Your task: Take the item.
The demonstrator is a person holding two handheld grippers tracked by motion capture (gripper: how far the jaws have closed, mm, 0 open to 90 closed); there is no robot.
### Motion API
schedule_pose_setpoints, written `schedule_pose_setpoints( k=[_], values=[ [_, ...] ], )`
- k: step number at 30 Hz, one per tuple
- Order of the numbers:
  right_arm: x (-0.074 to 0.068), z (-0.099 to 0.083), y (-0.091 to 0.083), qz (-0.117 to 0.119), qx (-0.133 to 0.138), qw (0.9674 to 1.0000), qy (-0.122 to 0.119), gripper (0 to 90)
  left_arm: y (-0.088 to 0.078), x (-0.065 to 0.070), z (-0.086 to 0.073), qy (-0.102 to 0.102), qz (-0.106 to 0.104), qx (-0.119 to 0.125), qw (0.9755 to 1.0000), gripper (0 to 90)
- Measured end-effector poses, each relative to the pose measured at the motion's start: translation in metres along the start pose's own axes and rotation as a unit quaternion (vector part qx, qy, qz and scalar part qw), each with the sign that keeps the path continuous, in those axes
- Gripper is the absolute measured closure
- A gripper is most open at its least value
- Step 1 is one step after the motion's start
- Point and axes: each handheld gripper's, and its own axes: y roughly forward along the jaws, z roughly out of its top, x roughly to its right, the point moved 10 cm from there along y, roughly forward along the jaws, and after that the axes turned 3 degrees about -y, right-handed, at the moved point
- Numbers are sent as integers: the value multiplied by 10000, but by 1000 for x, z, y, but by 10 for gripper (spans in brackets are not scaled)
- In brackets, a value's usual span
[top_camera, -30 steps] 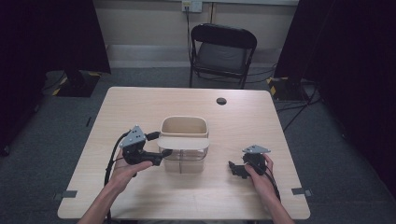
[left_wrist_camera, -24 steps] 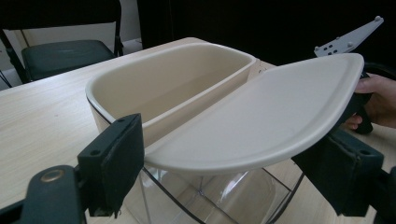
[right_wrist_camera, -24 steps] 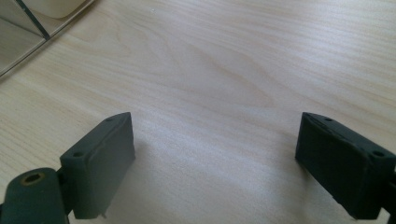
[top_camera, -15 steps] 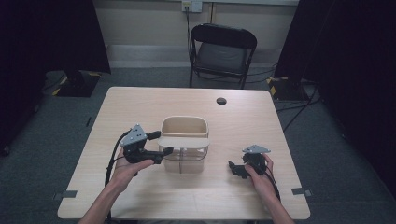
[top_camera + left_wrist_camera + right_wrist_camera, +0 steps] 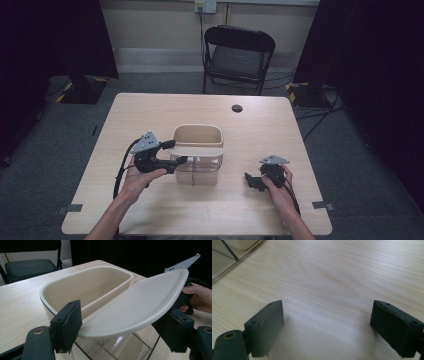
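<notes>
A clear box (image 5: 200, 169) stands mid-table with a beige tub (image 5: 197, 134) set in its top. A flat beige lid (image 5: 200, 150) lies across the tub's near half. My left gripper (image 5: 175, 152) reaches in from the box's left side. Its jaws have just been closing with the lid's end between them. In the left gripper view the lid (image 5: 135, 305) spans the gap of the left gripper (image 5: 122, 332), and both pads (image 5: 68, 322) meet its edges. My right gripper (image 5: 251, 181) rests low to the right of the box. There the right gripper (image 5: 327, 327) stands open over bare wood.
A small black round disc (image 5: 237, 108) lies near the table's far edge (image 5: 200, 96). Beyond that edge stands a black folding chair (image 5: 239, 55). The person's right hand (image 5: 197, 293) shows past the lid. Cables trail from both grippers toward the near edge.
The left gripper's jaws have narrowed onto the end of the lid. Both hands and the box stay where they were.
</notes>
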Motion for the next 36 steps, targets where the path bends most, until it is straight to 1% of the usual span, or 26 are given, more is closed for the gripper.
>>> schedule_pose_setpoints(
  k=[9, 11, 13, 15, 16, 18, 21, 23, 24, 29, 30, 35, 36],
  values=[
    [0, 0, 0, -1, 3, 10000, -3, 112, 2, 0, 2, -82, -51, -17, 10000, 261],
    [0, 0, 0, 0, 0, 10000, 1, 112, 2, -1, 1, -74, -13, -30, 10000, 265],
    [0, 0, 0, -1, -1, 10000, 2, 112, 3, -1, 1, -88, -25, -25, 10000, 265],
    [0, 0, 0, 0, 0, 10000, 2, 112, 2, -2, 1, -74, 22, -51, 10000, 267],
    [0, 0, 0, -1, 2, 10000, -3, 112, 3, -2, 2, -85, 8, -19, 10000, 268],
    [0, 0, 0, -1, 3, 10000, -4, 112, 3, -2, 1, -83, 11, -62, 9999, 270],
    [0, 0, 0, 0, 0, 10000, 0, 112, 3, -3, 2, -102, 19, -62, 9999, 278],
    [0, 0, 0, 0, 0, 10000, 0, 112, 3, -4, 2, -136, -23, -24, 9999, 287],
    [0, 0, 0, -1, 0, 10000, -1, 112, 2, -4, 2, -120, -36, -46, 9999, 293],
    [0, 0, 0, 0, 0, 10000, 0, 112, 3, -6, 4, -164, -19, -63, 9998, 319],
    [0, 0, 0, 0, 4, 10000, -3, 112, 3, -6, 4, -139, -28, -66, 9999, 324],
    [0, 0, 0, 0, 0, 10000, 0, 112, 3, -7, 5, -177, -48, -71, 9998, 330],
    [0, 0, 0, -1, 0, 10000, 0, 112, 4, -7, 5, -193, -78, -42, 9998, 330]
  ],
)
